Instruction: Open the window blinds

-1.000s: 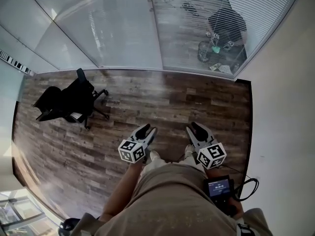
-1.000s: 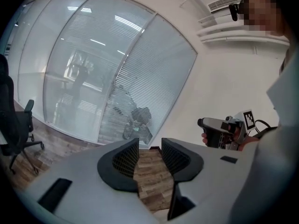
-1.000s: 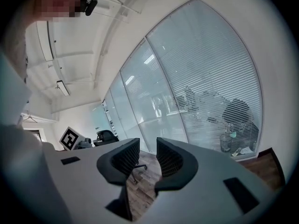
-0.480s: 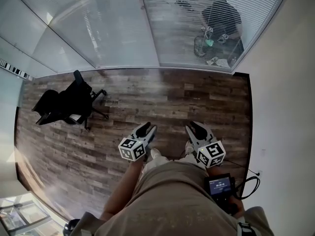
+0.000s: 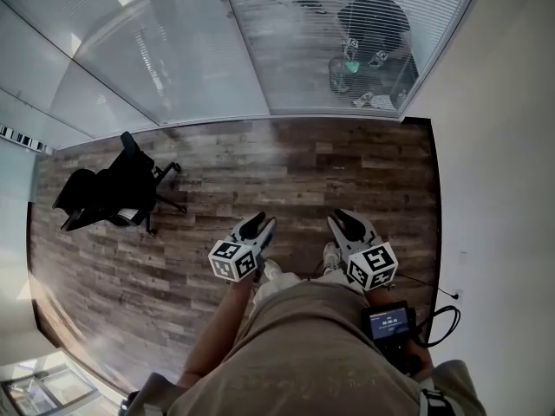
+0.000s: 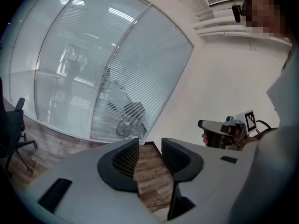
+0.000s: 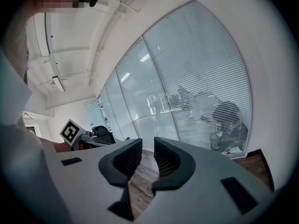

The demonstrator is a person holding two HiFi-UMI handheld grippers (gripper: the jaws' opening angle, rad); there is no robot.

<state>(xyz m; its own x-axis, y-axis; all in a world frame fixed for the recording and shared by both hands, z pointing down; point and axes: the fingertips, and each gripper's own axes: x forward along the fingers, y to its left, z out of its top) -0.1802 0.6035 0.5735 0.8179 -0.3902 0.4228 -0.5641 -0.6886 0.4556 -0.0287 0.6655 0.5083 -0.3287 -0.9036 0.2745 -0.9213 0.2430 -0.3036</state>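
The window blinds [image 5: 347, 33] hang with white level slats behind the right-hand pane of a curved glass wall, far ahead across the wood floor. They also show as the blinds [image 6: 149, 73] and the blinds [image 7: 205, 78] in the two gripper views. My left gripper [image 5: 260, 225] and right gripper [image 5: 340, 220] are held side by side in front of my body, pointing toward the glass and well short of it. The left gripper [image 6: 150, 146] has its jaws apart with only floor between them. The right gripper [image 7: 148, 148] shows a narrower gap, also with nothing in it.
A black office chair [image 5: 108, 193] stands on the floor at the left. A white wall [image 5: 494, 146] runs along the right side. A dark figure [image 5: 373, 16] shows through the slats. A small screen unit with a cable [image 5: 388, 321] hangs at my waist.
The glass wall, blinds and chair have slid toward the upper left of the head view as I move forward across the floor. Both grippers keep their place in front of my body.
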